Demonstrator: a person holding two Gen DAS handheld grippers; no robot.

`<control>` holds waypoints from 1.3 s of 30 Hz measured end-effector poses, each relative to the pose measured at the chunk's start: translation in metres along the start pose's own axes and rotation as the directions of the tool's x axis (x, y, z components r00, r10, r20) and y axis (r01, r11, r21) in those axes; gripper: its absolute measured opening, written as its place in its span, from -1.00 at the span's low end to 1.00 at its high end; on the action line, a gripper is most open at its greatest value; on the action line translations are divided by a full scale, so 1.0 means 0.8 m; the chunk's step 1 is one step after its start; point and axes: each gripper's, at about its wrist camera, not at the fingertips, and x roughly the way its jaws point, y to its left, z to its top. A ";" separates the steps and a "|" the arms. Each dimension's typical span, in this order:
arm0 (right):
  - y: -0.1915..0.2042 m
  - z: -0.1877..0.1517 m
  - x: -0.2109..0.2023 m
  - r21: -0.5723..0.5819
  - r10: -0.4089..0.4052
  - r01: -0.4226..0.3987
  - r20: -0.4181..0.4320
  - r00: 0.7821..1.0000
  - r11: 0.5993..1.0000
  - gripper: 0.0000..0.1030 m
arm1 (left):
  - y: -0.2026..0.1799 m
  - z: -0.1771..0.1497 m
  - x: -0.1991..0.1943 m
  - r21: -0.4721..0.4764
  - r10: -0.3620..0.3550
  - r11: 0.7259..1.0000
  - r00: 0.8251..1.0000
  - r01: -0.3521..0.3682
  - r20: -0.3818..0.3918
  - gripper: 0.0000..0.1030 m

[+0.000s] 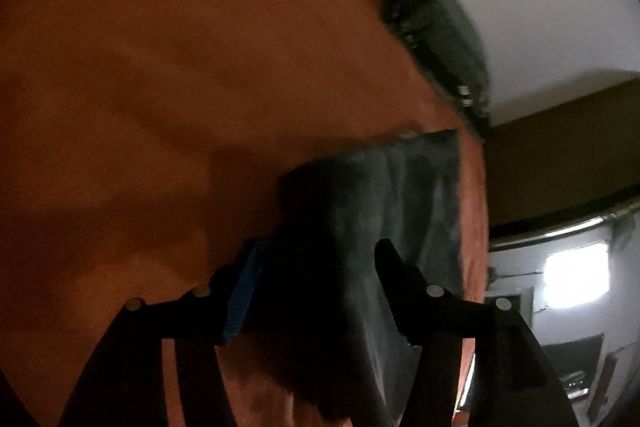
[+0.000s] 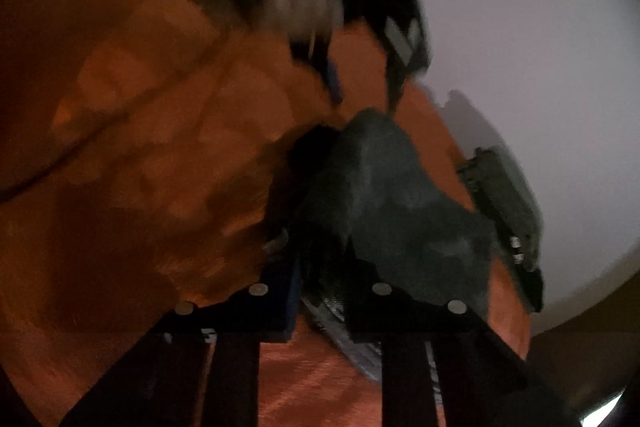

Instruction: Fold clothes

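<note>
- Holding my left gripper (image 1: 316, 267) with its jaws apart, I have the dark garment (image 1: 372, 207) lying loose between them, not pinched.
- My right gripper (image 2: 320, 267) has its jaws close together, clamped on a bunched edge of the same garment, which rises ahead of them.
- Beneath both jaws spreads the orange cover (image 1: 160, 67).
- Beyond my right jaws, my other gripper shows blurred.

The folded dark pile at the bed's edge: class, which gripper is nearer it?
Right. The right gripper sits beside the folded dark pile; the left gripper is farther off, beyond the dark garment.
</note>
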 end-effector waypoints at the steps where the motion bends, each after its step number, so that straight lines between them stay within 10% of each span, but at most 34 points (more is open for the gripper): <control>1: -0.001 -0.001 -0.001 0.004 -0.012 0.012 0.006 1.000 1.000 -0.71 | 0.001 0.008 0.013 -0.035 -0.005 0.999 1.000 0.004 -0.025 0.16; 8: -0.009 -0.001 0.004 0.043 -0.004 0.003 0.027 1.000 0.999 -0.72 | -0.029 -0.002 -0.009 -0.018 0.002 1.000 0.995 -0.001 0.099 -0.69; 15: 0.029 0.005 0.009 -0.092 0.023 -0.020 0.037 0.999 0.996 -0.72 | 0.001 -0.013 0.002 -0.025 0.117 0.993 0.989 -0.116 0.092 -0.63; 19: 0.057 -0.001 0.042 -0.156 0.035 -0.038 -0.026 0.999 0.987 -0.51 | 0.043 -0.022 0.008 -0.082 0.045 0.996 0.996 -0.039 0.079 -0.26; 24: -0.034 -0.011 0.009 0.133 0.289 -0.284 -0.024 0.957 0.950 -0.13 | 0.030 -0.016 -0.038 -0.070 0.105 0.993 0.984 -0.096 0.147 -0.13; 30: -0.246 -0.107 0.030 0.696 0.331 -0.230 -0.012 0.944 0.680 -0.13 | -0.086 -0.027 -0.045 0.154 0.115 0.976 0.963 -0.155 0.244 -0.13; 35: -0.333 -0.193 0.117 0.868 0.363 -0.197 0.021 0.932 0.456 -0.18 | -0.161 -0.048 0.039 0.276 0.177 0.933 0.963 -0.230 0.205 -0.12; 39: -0.307 -0.266 0.169 0.917 0.431 -0.098 -0.085 0.898 0.386 -1.00 | -0.136 -0.071 0.094 0.302 0.290 0.891 0.937 -0.339 0.197 -0.25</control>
